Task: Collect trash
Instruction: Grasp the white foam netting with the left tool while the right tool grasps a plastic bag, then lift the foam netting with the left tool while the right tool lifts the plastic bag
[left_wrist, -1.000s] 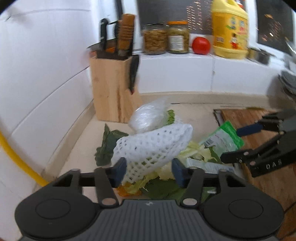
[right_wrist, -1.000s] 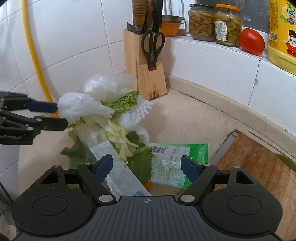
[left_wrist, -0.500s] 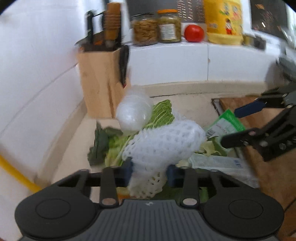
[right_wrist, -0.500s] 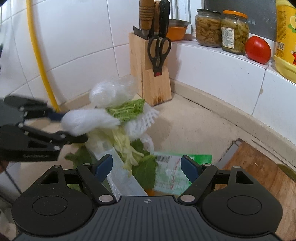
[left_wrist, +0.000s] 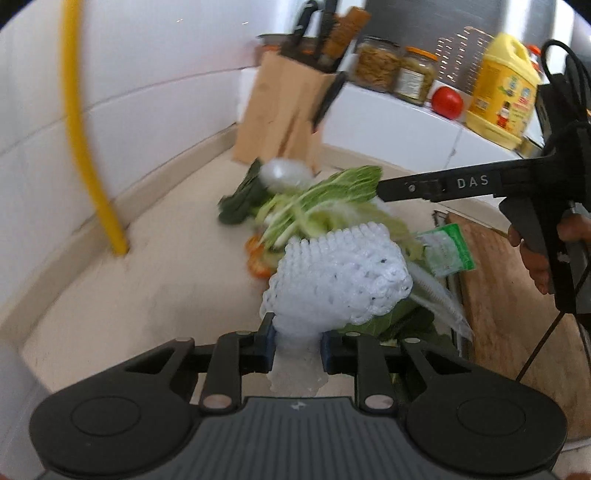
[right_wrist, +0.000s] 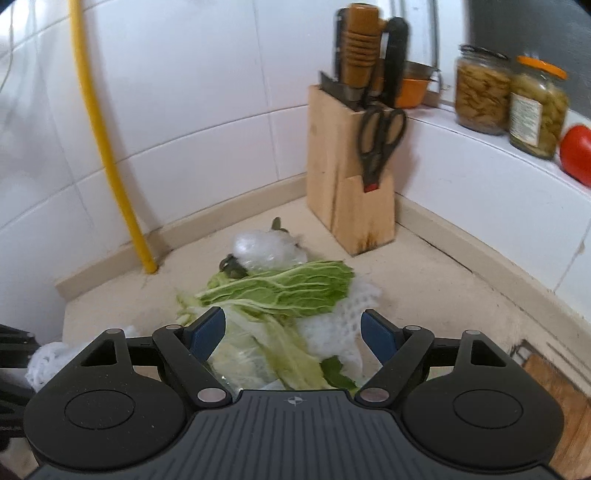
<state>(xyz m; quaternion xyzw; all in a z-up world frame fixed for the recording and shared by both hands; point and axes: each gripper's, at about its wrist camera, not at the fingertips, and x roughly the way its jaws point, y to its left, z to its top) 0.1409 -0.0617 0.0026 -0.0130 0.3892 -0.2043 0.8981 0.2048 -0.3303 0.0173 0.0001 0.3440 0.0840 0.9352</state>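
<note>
My left gripper (left_wrist: 296, 345) is shut on a white foam fruit net (left_wrist: 338, 278) and holds it above the counter. A trash pile lies beyond: cabbage leaves (left_wrist: 325, 205), a clear plastic bag (left_wrist: 284, 173), a green packet (left_wrist: 448, 251) and an orange scrap (left_wrist: 256, 258). My right gripper (right_wrist: 293, 332) is open, its jaws on either side of the cabbage leaves (right_wrist: 291, 290) and a second piece of white foam net (right_wrist: 347, 319). The clear bag (right_wrist: 266, 249) lies behind them. The right gripper also shows in the left wrist view (left_wrist: 384, 190), reaching in over the pile.
A wooden knife block (right_wrist: 349, 177) with scissors stands in the corner. A yellow pipe (right_wrist: 107, 147) runs down the tiled wall. Jars (right_wrist: 509, 99), a tomato (left_wrist: 447, 101) and a yellow oil jug (left_wrist: 500, 88) sit on the ledge. A wooden cutting board (left_wrist: 513, 306) lies to the right.
My left gripper closed on the foam net and pulled it back and left away from the pile. My right gripper moved forward over the cabbage leaves, still open.
</note>
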